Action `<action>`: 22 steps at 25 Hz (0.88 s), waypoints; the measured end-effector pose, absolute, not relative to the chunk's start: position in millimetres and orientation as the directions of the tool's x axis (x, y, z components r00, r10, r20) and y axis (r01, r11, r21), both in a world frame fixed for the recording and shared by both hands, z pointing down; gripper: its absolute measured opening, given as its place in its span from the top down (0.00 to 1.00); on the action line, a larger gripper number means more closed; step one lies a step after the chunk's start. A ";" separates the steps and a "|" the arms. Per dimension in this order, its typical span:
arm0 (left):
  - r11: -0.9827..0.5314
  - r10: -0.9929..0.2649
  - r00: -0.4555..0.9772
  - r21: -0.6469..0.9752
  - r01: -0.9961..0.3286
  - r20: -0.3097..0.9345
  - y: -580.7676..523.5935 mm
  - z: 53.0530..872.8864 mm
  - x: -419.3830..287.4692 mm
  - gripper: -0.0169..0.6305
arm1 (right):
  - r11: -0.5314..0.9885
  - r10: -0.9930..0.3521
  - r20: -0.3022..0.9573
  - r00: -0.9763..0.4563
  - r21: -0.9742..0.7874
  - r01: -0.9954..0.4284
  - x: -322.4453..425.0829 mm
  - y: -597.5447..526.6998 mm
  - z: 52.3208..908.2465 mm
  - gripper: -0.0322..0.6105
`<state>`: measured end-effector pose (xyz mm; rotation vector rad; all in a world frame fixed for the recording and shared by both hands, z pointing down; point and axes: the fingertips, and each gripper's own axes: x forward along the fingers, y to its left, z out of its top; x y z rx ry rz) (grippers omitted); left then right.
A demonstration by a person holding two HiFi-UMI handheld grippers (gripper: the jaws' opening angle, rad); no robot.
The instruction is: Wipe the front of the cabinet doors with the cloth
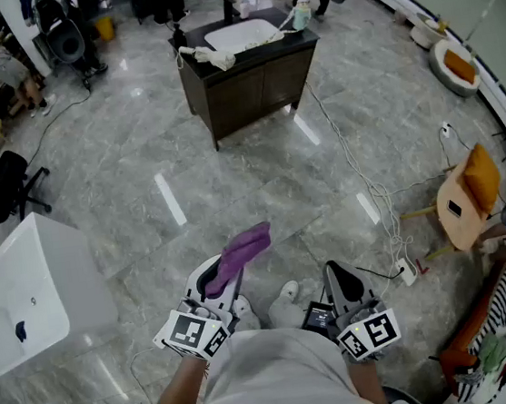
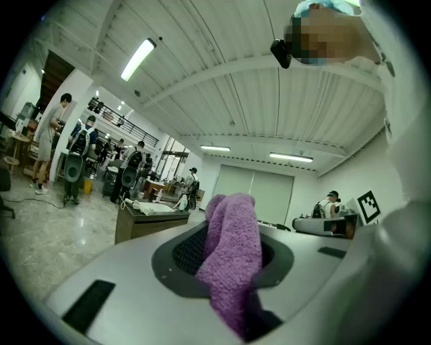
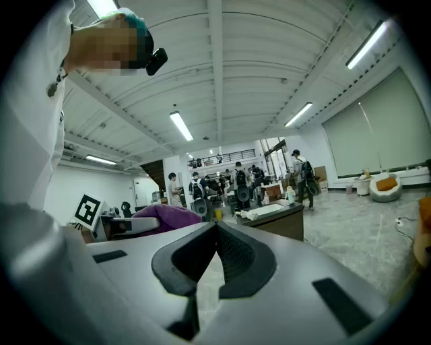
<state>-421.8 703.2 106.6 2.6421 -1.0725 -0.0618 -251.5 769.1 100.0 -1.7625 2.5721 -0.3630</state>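
A purple cloth (image 1: pixel 239 253) hangs from my left gripper (image 1: pixel 229 271), which is shut on it close to my body. In the left gripper view the cloth (image 2: pixel 232 253) fills the gap between the jaws. My right gripper (image 1: pixel 339 285) is shut with nothing in it; its jaws meet at the tip (image 3: pixel 217 226). The dark wooden cabinet (image 1: pixel 253 87), with two front doors and a white sink on top, stands a few steps ahead across the floor. It shows small in the left gripper view (image 2: pixel 145 226) and the right gripper view (image 3: pixel 277 224). Neither gripper is near it.
A white basin unit (image 1: pixel 26 293) stands at my left. Cables (image 1: pixel 359 174) and a power strip (image 1: pixel 406 269) lie on the marble floor to the right, beside a wooden chair with an orange cushion (image 1: pixel 468 198). A white rag (image 1: pixel 212 57) and a bottle (image 1: pixel 301 14) sit on the cabinet top. People stand behind.
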 end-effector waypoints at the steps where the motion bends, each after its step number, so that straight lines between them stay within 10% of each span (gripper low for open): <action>1: -0.682 -0.688 0.722 0.280 -0.676 0.066 703.8 107.9 -425.4 0.83 | 0.334 -0.924 0.127 -0.362 -0.195 -0.922 -252.8 771.3 102.0 0.91; 22: -0.648 -0.715 0.692 0.278 -0.709 0.101 741.9 107.6 -373.3 0.83 | 0.257 -0.947 0.135 -0.293 -0.231 -0.938 -176.2 814.4 111.0 0.91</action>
